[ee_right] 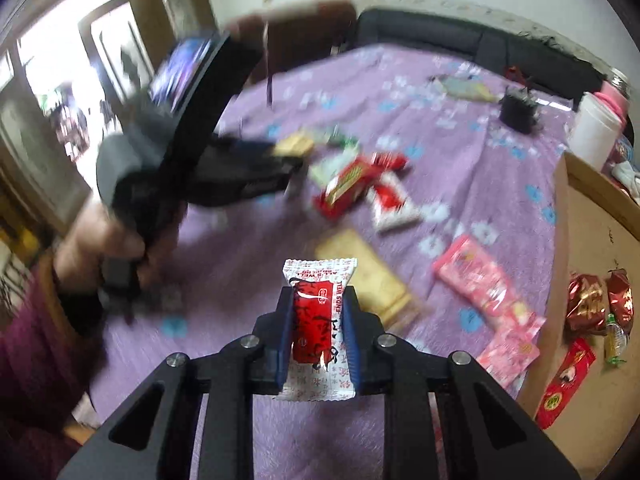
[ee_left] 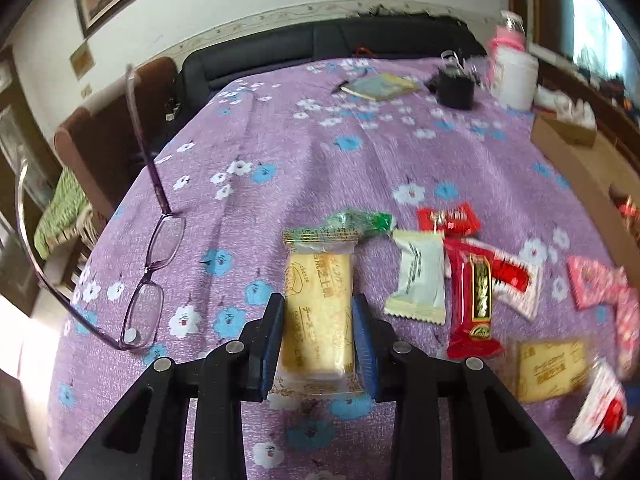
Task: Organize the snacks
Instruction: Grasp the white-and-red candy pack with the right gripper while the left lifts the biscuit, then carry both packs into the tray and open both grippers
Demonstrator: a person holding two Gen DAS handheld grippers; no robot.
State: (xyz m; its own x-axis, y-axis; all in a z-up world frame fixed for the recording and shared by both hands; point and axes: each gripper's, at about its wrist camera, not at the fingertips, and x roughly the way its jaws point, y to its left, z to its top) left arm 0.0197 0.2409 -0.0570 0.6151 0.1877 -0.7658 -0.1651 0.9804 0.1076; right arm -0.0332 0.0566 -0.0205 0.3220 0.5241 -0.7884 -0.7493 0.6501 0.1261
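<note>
1. Left gripper [ee_left: 319, 338] first — its jaws are clenched on the long cheese biscuit packet [ee_left: 320, 304], pads pressed to both long sides, the packet running straight out ahead of them.
2. Over to the right gripper [ee_right: 316, 338]: jaws clamped on a red-and-white candy [ee_right: 318, 322], the wrapper's crimped end poking out past the tips.
3. Both hands loaded, so this reads as the carry step, each snack picked and awaiting a home.
4. Still loose on the purple floral surface [ee_left: 280, 152]: a white sachet [ee_left: 420, 278] and a red bar [ee_left: 474, 304] just right of the left jaws, pink packets [ee_right: 480, 284] ahead-right of the right jaws.
5. Far right of the right jaws sits a cardboard box [ee_right: 592, 240] already holding wrapped sweets — likely the destination.
6. Next move, I'd judge: swing across and over the box wall, then release — mind the glasses [ee_left: 148, 280] left of the left jaws.
</note>
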